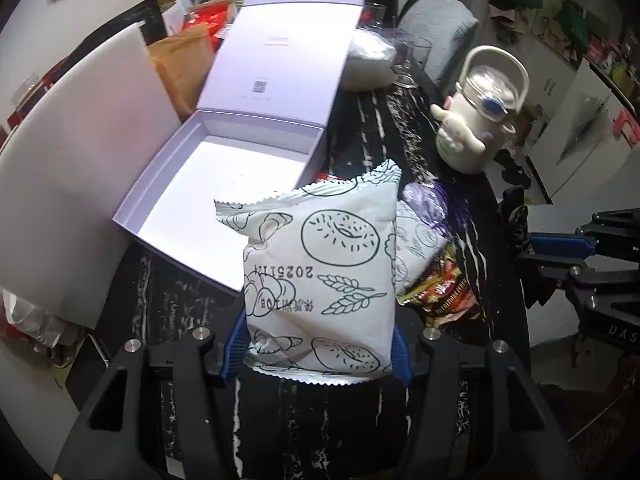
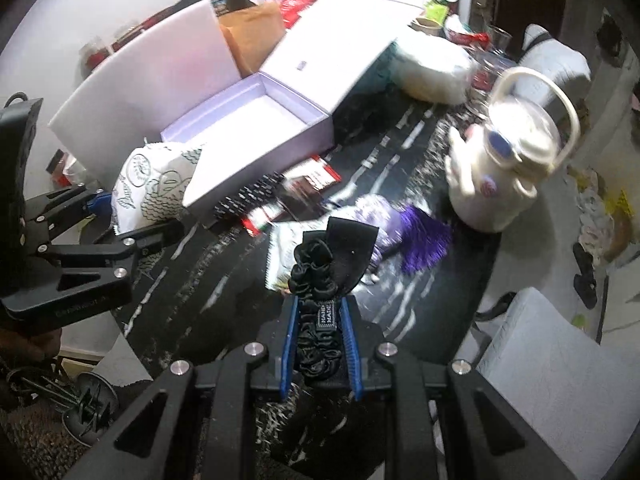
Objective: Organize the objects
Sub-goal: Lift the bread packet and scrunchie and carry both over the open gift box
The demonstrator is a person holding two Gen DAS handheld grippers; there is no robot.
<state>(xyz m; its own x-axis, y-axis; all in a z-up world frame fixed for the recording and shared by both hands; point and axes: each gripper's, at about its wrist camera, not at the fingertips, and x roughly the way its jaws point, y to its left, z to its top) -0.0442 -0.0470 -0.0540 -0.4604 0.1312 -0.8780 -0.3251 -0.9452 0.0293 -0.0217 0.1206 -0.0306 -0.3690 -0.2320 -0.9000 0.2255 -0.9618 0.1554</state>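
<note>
The white plastic snack packet printed with dark green doughnut and wheat drawings [image 1: 320, 280] is clamped between the blue pads of the left gripper [image 1: 318, 354], pinched near its lower serrated edge and standing up off the black white-streaked tabletop [image 1: 192, 292]. From the right wrist view the same packet [image 2: 154, 188] hangs just left of the box's near corner. The right gripper [image 2: 322, 340] is closed tight on a black ruffled fabric scrunchie with a satin bow [image 2: 320, 280], which sticks up past the fingertips.

The pale lilac cardboard gift box [image 1: 140, 204] lies open just behind and left of the packet, its tray bare inside and its hinged lid [image 1: 288, 52] leaning back. A white foam board [image 1: 72, 176] stands against the box's left side, closing that edge. To the box's right a strip of dark tabletop lies free.

On the table beneath and right of the packet lie a second printed white packet [image 1: 416, 240], a purple tasselled pouch [image 1: 428, 204] and a gold-and-red foil wrapper [image 1: 444, 292]. A cream ceramic character jar with a looped handle and clear lid [image 1: 480, 116] stands farther right, near the table's rim.
</note>
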